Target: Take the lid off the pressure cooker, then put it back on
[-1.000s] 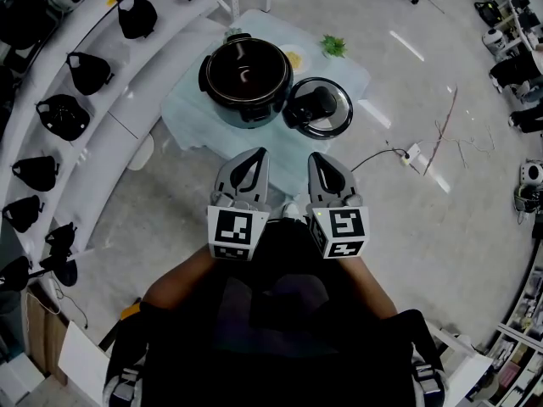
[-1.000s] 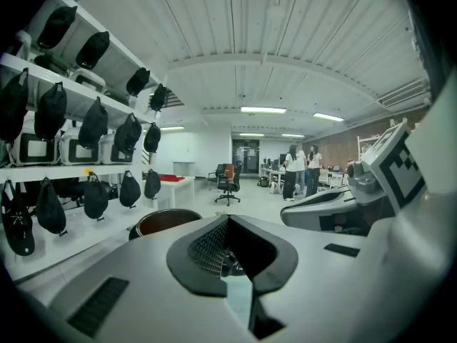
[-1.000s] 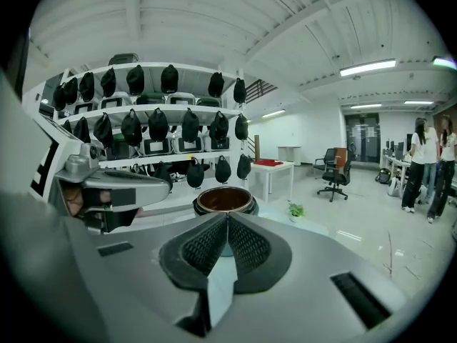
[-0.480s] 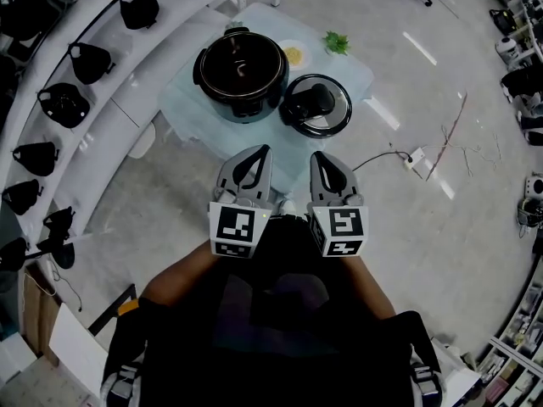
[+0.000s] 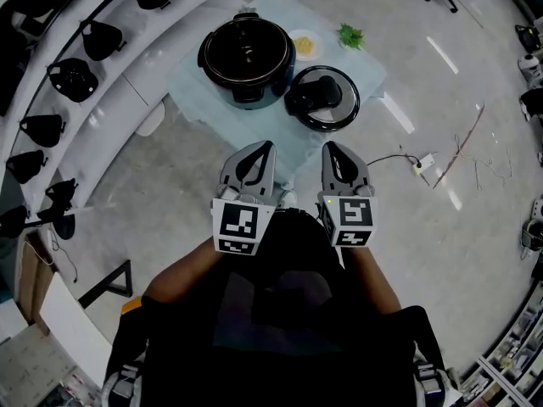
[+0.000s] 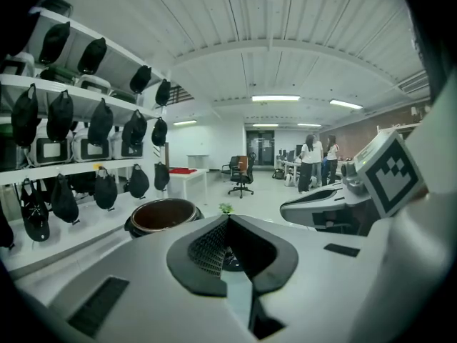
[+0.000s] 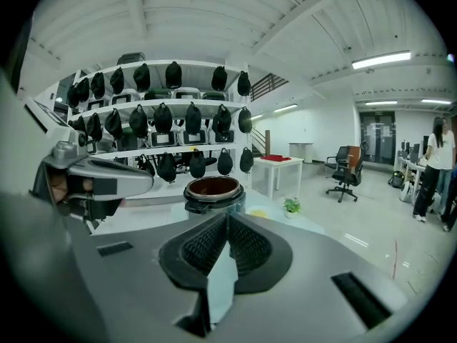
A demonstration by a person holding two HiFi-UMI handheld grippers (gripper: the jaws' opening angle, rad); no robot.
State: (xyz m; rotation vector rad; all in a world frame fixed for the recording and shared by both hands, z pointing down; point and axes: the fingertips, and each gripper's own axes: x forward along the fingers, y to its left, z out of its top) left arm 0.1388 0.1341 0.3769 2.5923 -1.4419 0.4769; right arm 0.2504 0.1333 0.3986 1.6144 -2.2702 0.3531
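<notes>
Left tool (image 5: 264, 147), right tool (image 5: 332, 148) closed, empty, 6 o'clock of pressure cooker (image 5: 246, 51). Lid (image 5: 322, 98) off at 4 o'clock: open wide, grip centre squarely.

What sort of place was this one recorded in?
Probably an open-plan office or lab set up for recording, not a home kitchen: white shelves lined with hanging black bags, an office chair on a bare polished floor, and the pressure cooker standing on a small cloth-covered table.
</notes>
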